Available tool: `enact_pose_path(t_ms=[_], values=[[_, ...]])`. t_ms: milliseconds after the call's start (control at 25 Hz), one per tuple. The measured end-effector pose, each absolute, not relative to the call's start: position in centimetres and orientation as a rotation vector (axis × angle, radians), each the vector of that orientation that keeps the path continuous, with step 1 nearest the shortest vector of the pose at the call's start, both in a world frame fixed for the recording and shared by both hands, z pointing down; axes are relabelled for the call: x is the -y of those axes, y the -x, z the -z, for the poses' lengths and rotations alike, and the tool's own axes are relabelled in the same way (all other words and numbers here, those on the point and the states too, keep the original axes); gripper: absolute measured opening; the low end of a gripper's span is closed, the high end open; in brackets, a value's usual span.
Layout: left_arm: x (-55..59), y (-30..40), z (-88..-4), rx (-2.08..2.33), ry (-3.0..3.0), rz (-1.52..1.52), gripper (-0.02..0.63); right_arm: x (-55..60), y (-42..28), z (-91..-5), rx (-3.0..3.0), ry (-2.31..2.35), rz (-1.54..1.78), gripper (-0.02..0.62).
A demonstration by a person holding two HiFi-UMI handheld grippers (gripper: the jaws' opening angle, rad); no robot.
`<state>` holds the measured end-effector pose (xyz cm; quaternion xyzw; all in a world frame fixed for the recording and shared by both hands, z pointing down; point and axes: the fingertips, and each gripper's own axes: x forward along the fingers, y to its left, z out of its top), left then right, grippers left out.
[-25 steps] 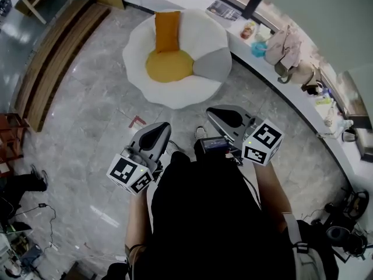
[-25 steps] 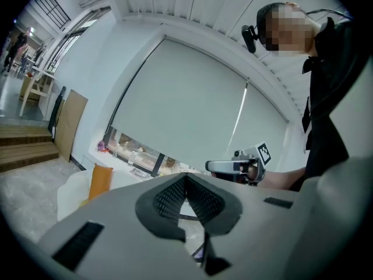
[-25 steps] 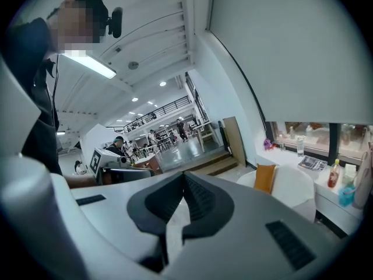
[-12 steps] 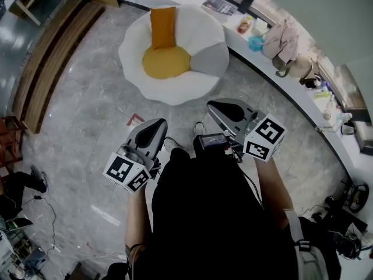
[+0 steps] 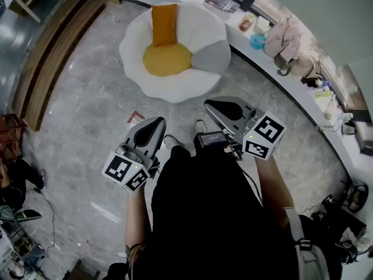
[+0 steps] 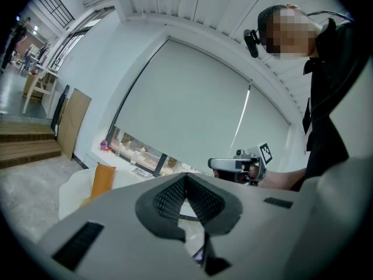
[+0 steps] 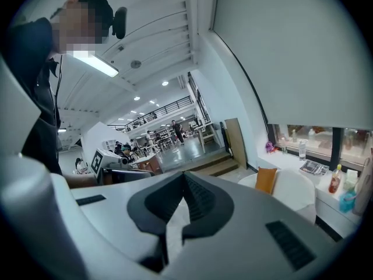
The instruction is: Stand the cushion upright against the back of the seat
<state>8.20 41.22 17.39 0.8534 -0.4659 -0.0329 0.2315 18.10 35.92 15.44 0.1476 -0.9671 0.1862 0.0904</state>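
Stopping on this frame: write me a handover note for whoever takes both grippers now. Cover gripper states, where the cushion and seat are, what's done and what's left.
Left gripper: shut, empty, held level in front of the person's body.
Right gripper: shut, empty, alongside it.
Orange cushion: upright against the back of the white armchair, behind the yellow seat pad. The chair stands across the floor, clear of both grippers.
Done: the cushion looks placed as asked.
Left: probably nothing; check that it stays upright.

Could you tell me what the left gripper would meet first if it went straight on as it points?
Probably the white round chair, near its front rim, though depth is hard to judge. The left gripper is shut and holds nothing.
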Motion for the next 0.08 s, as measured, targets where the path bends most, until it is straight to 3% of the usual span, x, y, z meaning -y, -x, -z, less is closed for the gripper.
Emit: enact_pose_path(t_ms=[80], values=[[-41.17,-8.1,-17.37,1.285,-2.343,0.089,0.012,-35.82,-18.07,-15.33,2.88,-0.44,-0.547,0.017]])
